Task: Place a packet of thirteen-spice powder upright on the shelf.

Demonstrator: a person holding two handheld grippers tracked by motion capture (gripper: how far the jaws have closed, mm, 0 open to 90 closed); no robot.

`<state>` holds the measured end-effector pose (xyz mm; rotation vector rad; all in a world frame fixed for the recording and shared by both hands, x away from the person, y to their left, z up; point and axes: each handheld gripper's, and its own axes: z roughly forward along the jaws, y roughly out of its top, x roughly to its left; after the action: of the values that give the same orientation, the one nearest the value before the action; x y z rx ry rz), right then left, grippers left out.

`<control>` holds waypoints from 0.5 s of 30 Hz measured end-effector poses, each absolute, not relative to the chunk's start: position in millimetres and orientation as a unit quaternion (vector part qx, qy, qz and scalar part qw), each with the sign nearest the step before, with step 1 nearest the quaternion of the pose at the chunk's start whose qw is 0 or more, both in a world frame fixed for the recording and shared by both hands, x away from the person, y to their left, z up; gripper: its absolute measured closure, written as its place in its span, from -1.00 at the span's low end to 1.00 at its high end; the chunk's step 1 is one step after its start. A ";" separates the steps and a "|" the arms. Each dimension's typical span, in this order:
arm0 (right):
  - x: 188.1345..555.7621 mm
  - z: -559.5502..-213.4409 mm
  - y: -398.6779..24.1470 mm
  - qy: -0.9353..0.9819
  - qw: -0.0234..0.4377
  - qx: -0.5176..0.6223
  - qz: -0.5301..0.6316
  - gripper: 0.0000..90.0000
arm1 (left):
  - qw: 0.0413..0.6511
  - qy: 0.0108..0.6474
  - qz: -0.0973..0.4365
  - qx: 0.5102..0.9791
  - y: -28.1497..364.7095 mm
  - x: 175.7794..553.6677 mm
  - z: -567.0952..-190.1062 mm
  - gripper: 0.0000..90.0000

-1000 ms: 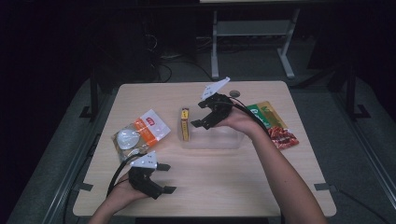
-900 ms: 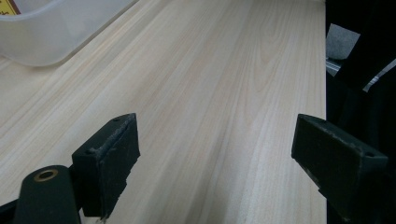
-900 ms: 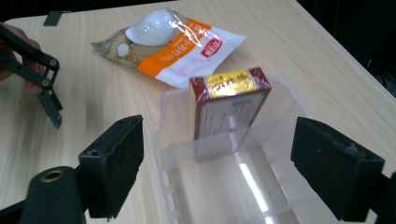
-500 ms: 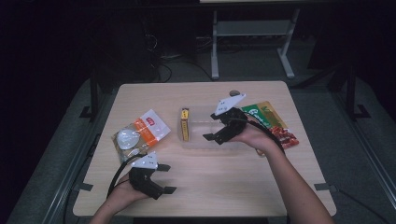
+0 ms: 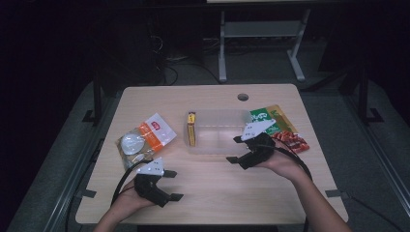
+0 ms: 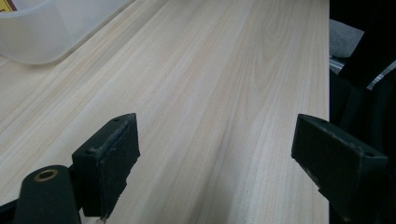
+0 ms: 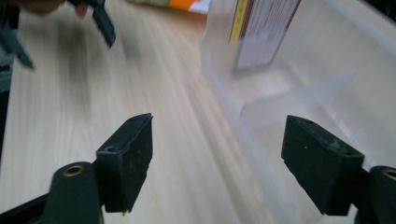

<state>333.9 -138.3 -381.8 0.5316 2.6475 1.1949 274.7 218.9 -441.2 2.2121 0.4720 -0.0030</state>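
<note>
- Right gripper (image 5: 233, 149): fingers (image 7: 128, 158) apart and empty, just been closing, straddling the near wall of the clear bin (image 5: 218, 145).
- Bin mid-worktop (image 5: 212, 193), yellow box (image 5: 192, 129) upright inside at its left end.
- Left gripper (image 5: 173, 185): fingers (image 6: 112, 156) wide apart, empty, over bare worktop.

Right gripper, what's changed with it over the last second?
The right gripper drew back from over the clear bin to the bin's near right corner, its jaws closing a little around nothing. The left gripper, yellow box and snack packets stayed put.
</note>
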 end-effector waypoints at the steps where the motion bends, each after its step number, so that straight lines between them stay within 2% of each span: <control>1: 330.8 -383.6 -141.5 0.895 0.094 0.179 0.398 -0.40 | 0.426 0.189 -0.001 0.885 218.9 274.6 -441.1 -0.67; 10: 310.5 -393.6 -179.0 0.886 0.085 0.218 0.399 -0.19 | 0.427 0.192 -0.004 0.883 218.1 273.7 -442.2 -0.67; 15: 310.9 -402.0 -203.4 0.881 0.097 0.244 0.394 0.04 | 0.424 0.189 0.001 0.886 218.6 274.6 -441.8 -0.67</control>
<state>310.9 -203.4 -402.0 0.7233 2.6072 1.1680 274.6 218.6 -441.8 2.2152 0.4726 0.0021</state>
